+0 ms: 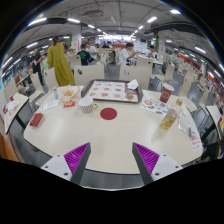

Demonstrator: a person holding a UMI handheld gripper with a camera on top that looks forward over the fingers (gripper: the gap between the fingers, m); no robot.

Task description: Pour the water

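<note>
My gripper (111,160) hangs above the near part of a white table (110,140), fingers spread wide with nothing between the purple pads (76,157). Far ahead, at the table's right side, stands a red cup (166,93), and nearer to me a clear bottle with yellowish contents (170,118). A round dark-red coaster (108,113) lies at the table's middle, well beyond the fingertips. A small striped cup (87,104) sits to the left of the coaster.
A tray with a red-patterned board (110,91) lies at the far side. A container with food (68,95) and a red object (37,119) are at the left. Papers lie on the right. A person in yellow (60,65) stands beyond the table.
</note>
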